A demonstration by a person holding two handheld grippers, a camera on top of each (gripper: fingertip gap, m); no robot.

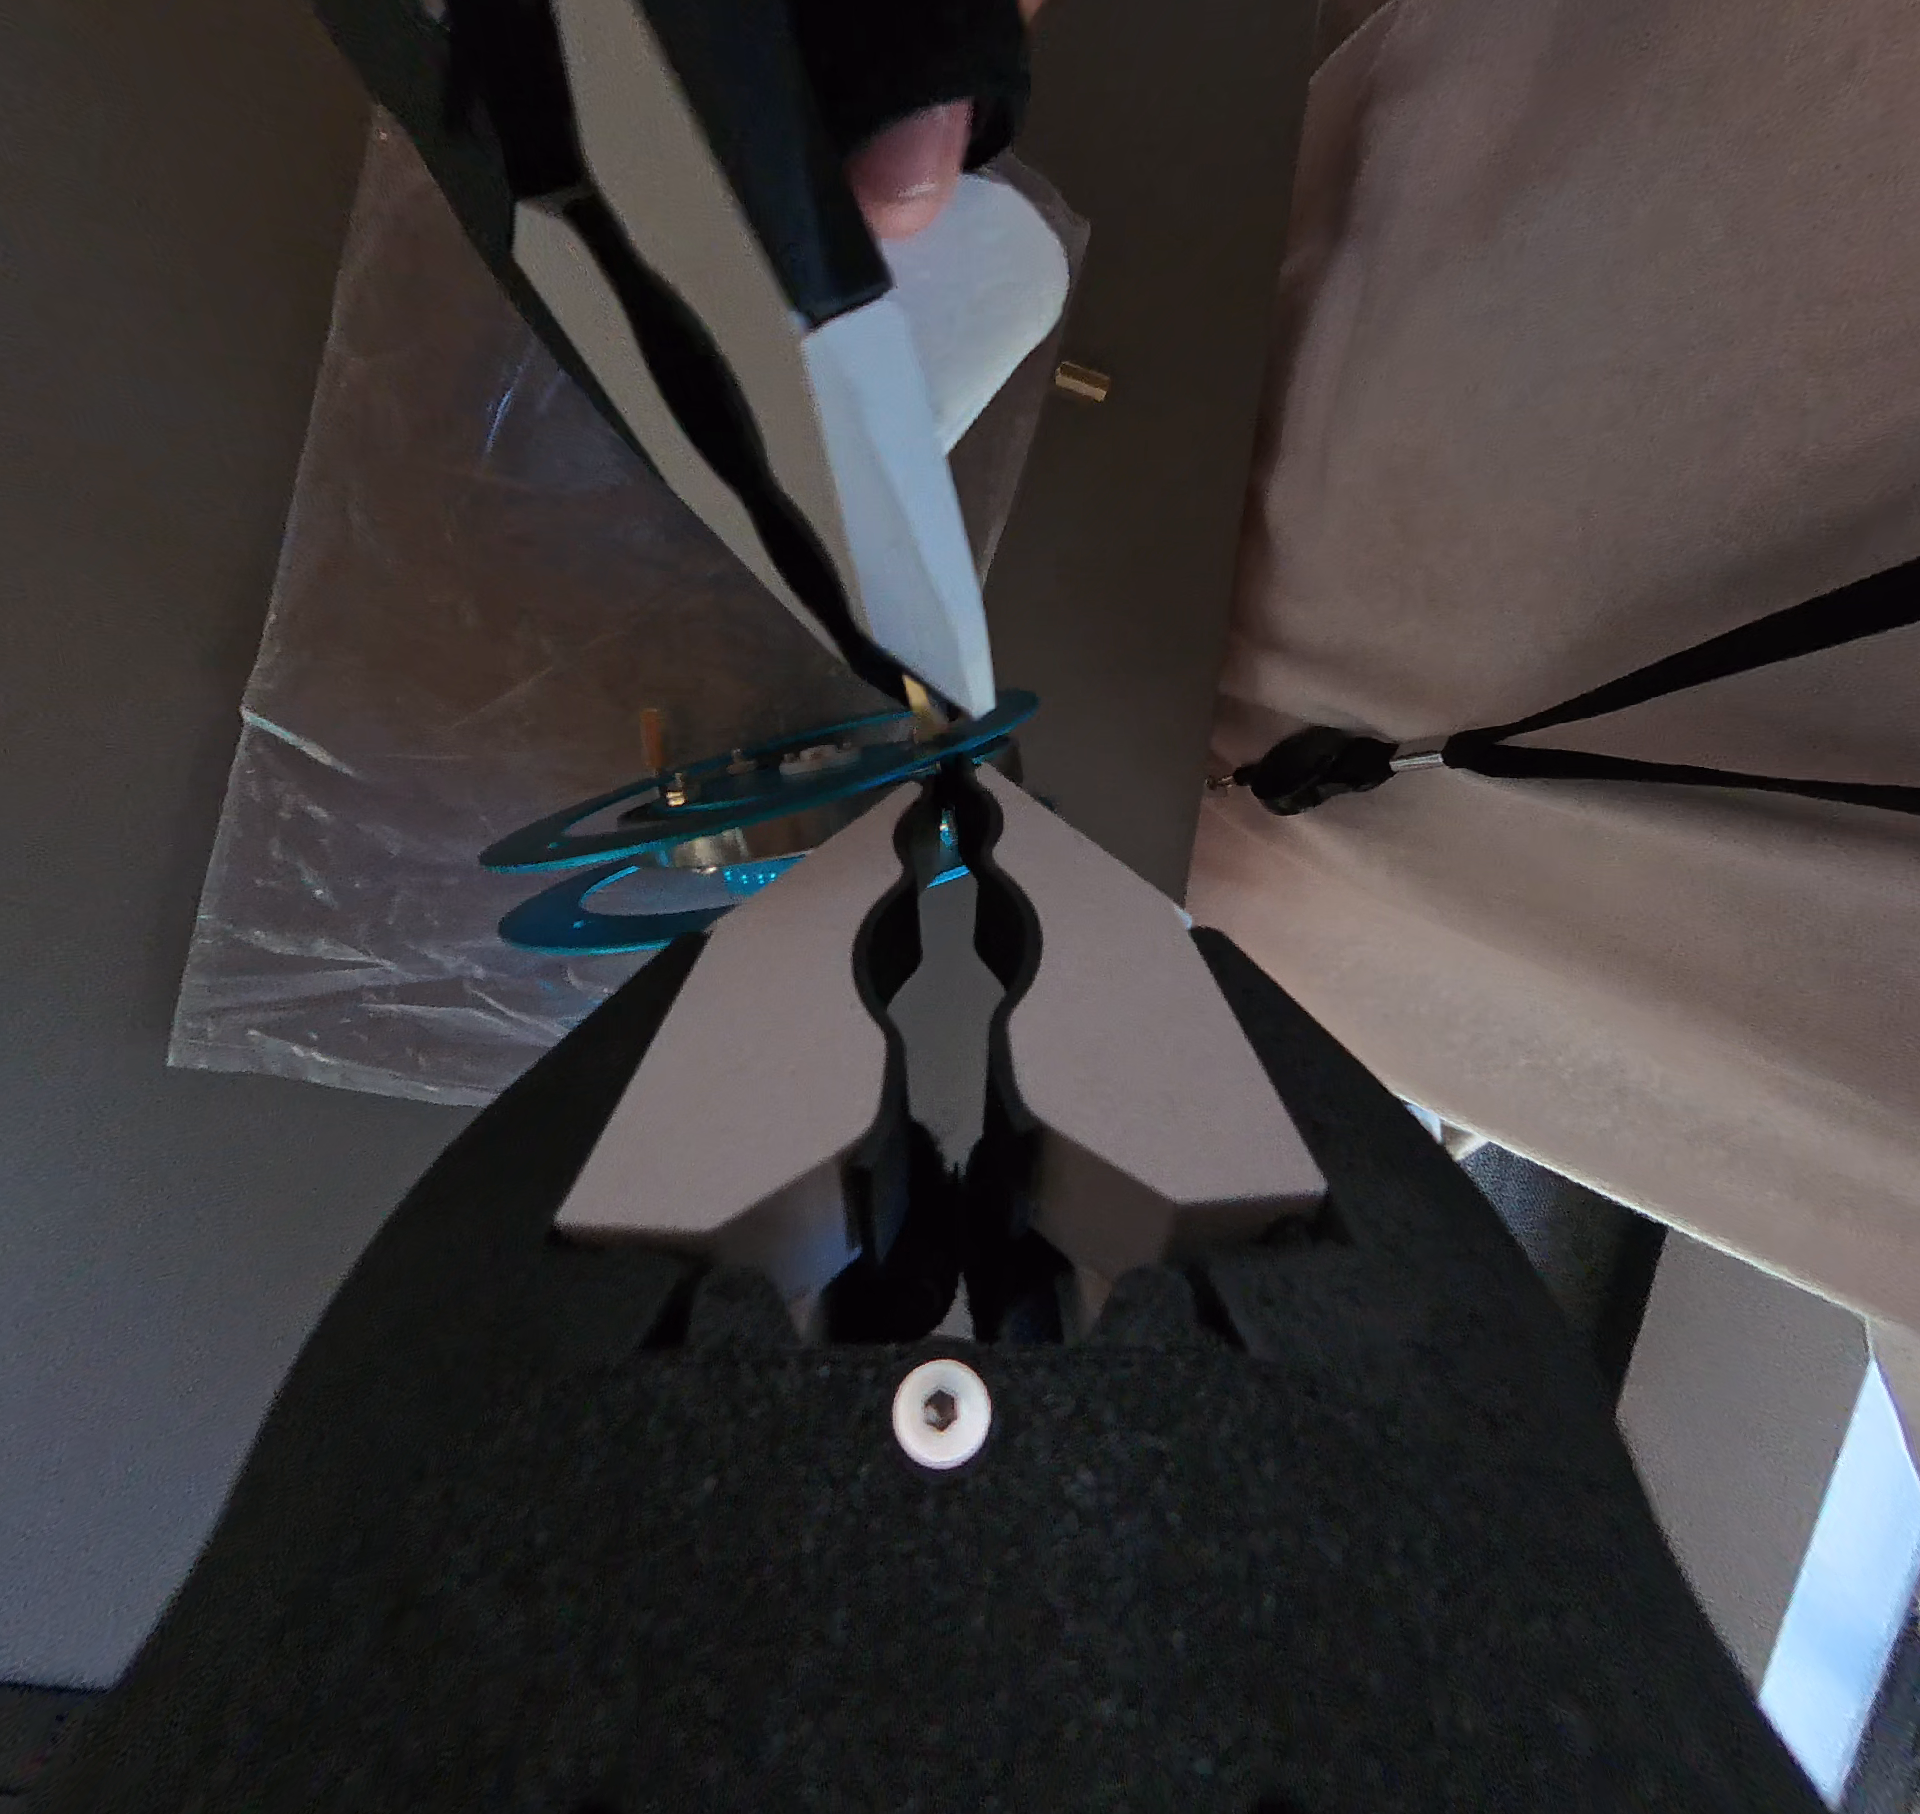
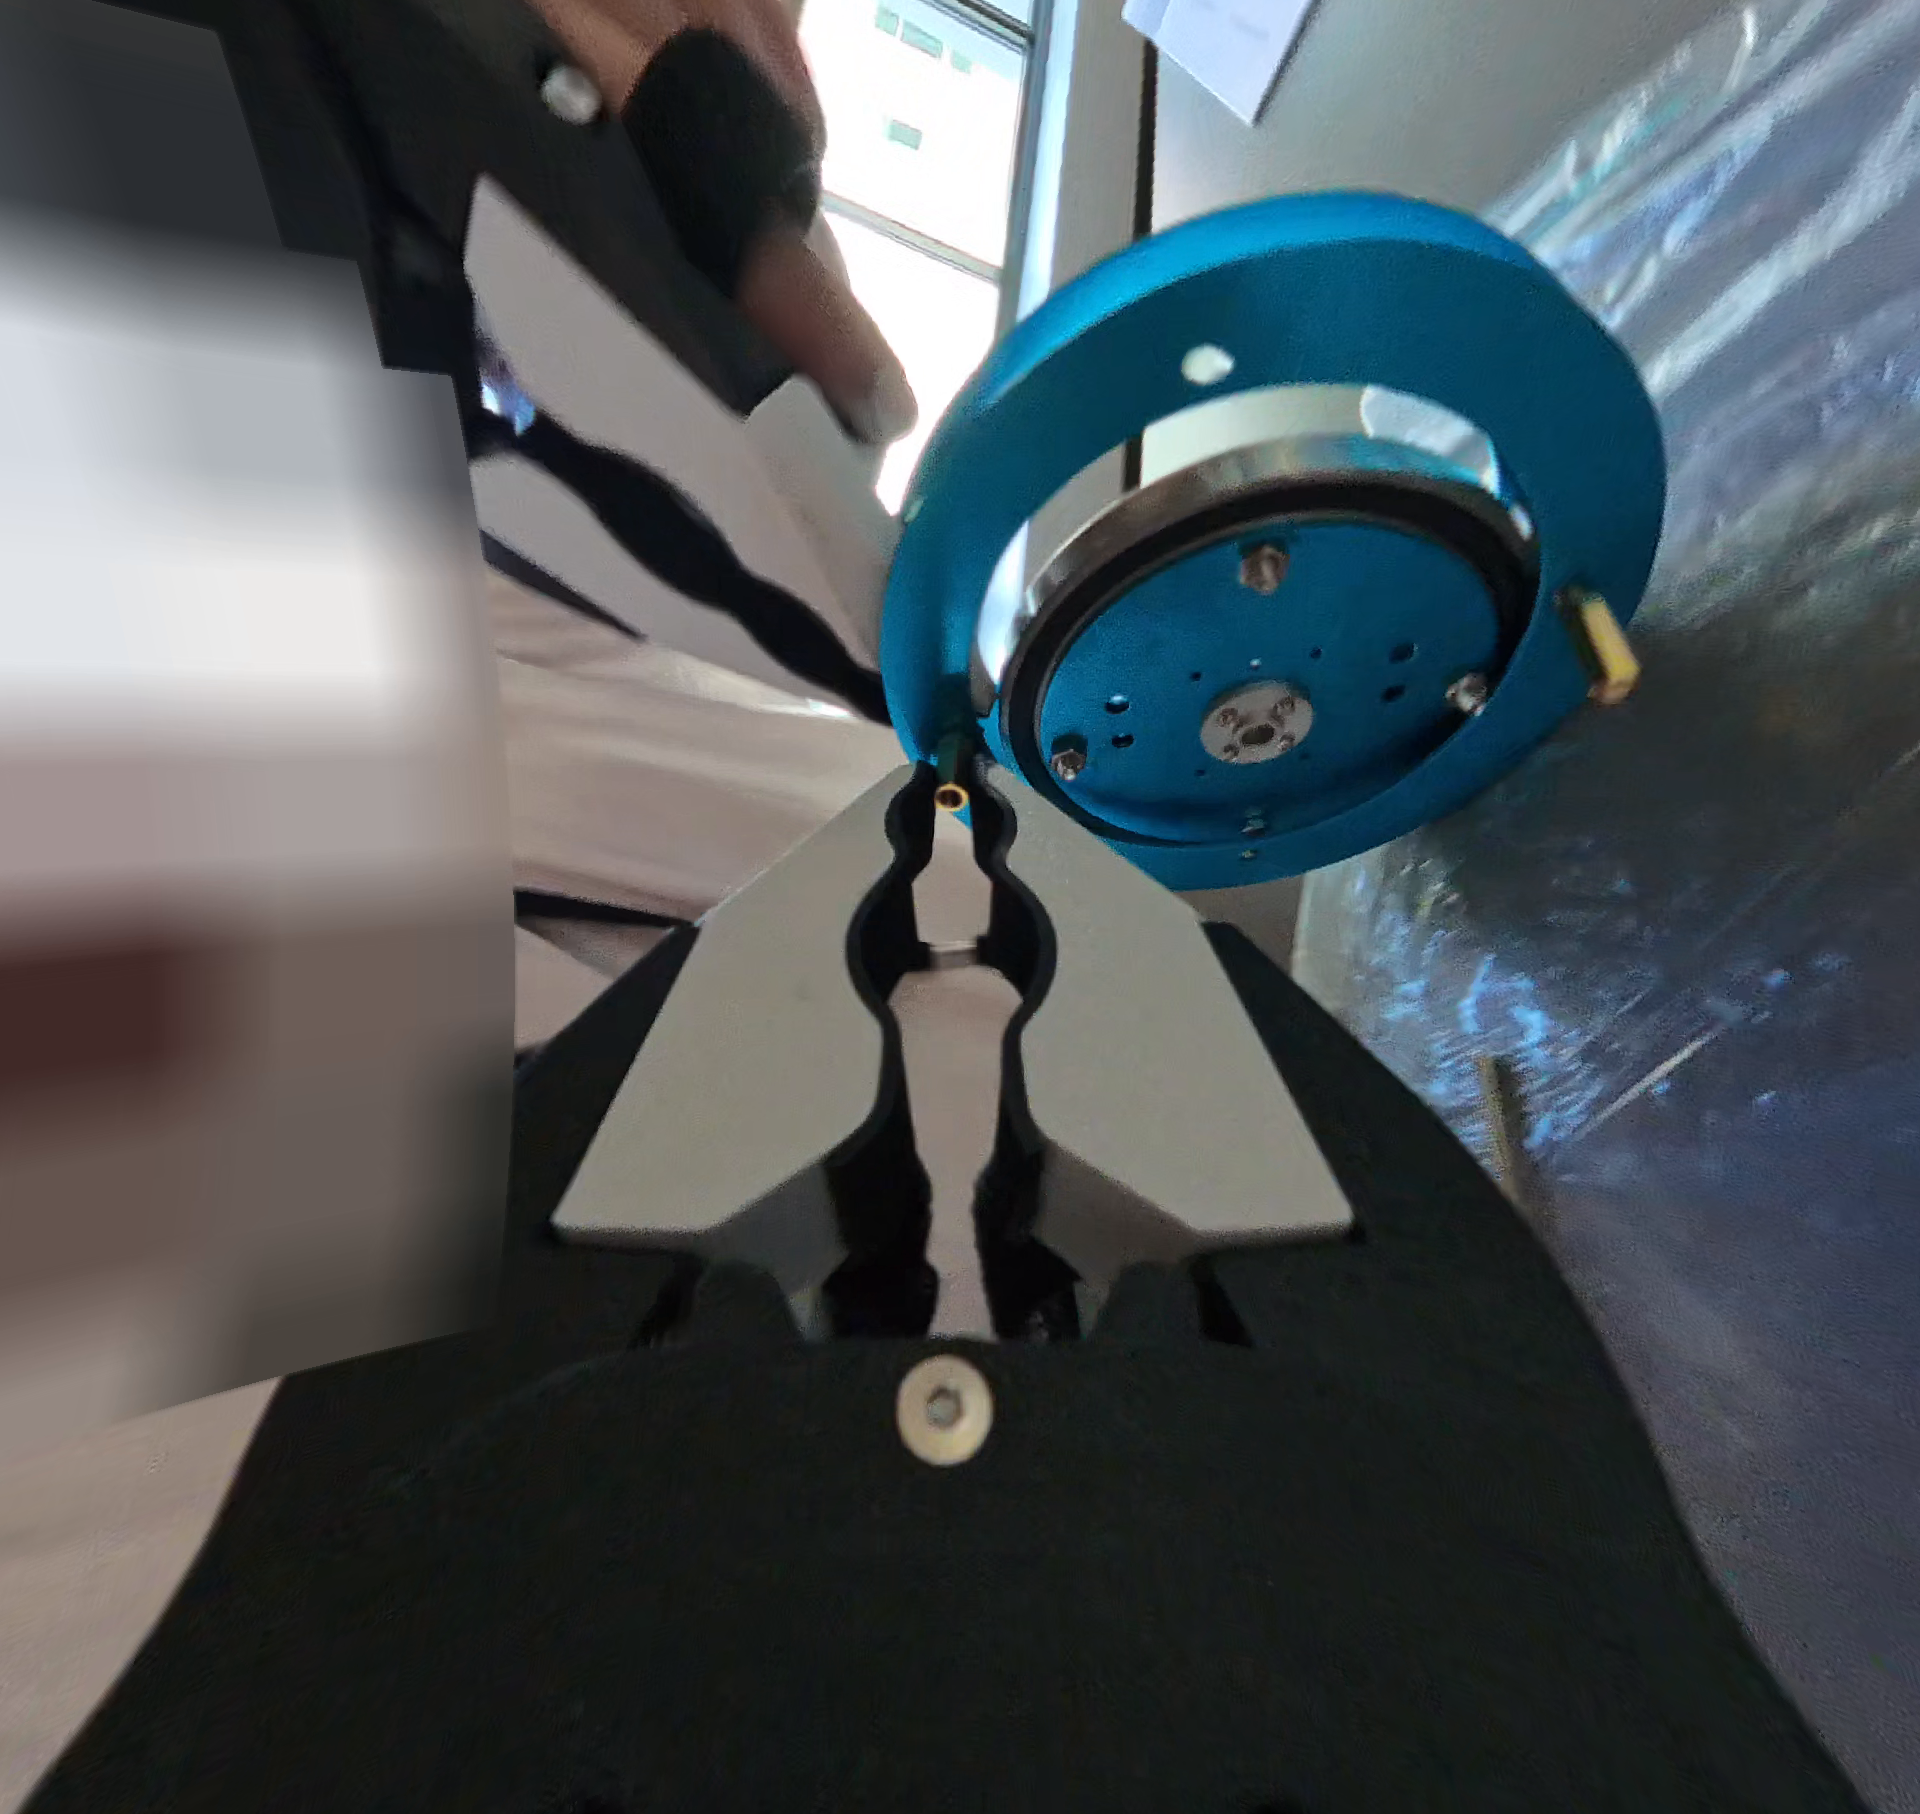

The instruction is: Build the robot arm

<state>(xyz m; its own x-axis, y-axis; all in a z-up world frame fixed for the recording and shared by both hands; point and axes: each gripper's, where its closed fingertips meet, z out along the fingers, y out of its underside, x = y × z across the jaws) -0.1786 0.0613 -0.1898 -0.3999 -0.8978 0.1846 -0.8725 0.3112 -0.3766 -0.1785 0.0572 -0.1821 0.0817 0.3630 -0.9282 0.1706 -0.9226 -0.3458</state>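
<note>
The left gripper (image 1: 951,777) is clenched on the rim of a blue ring assembly (image 1: 758,808), two flat blue rings stacked with a silver bearing between them, which sticks out edge-on to the left of its fingertips and is lifted clear of the surface; straight ahead of it the right gripper (image 1: 940,699) comes down from above and meets the same rim at its tip, pinching a small brass standoff (image 1: 920,696) there; a thumb in a black fingerless glove (image 1: 914,185) rests on that tool's side; behind the rings lies a crinkled clear plastic bag (image 1: 416,725), and beyond the right gripper a loose brass piece (image 1: 1081,380) sits on the table (a beige garment with a black strap fills the right); from the right wrist view the right gripper (image 2: 953,793) is closed on the brass standoff (image 2: 952,796) at the lower edge of the blue ring assembly (image 2: 1278,538), which faces the camera just beyond its tips, a second standoff (image 2: 1605,658) jutting from the far rim.
</note>
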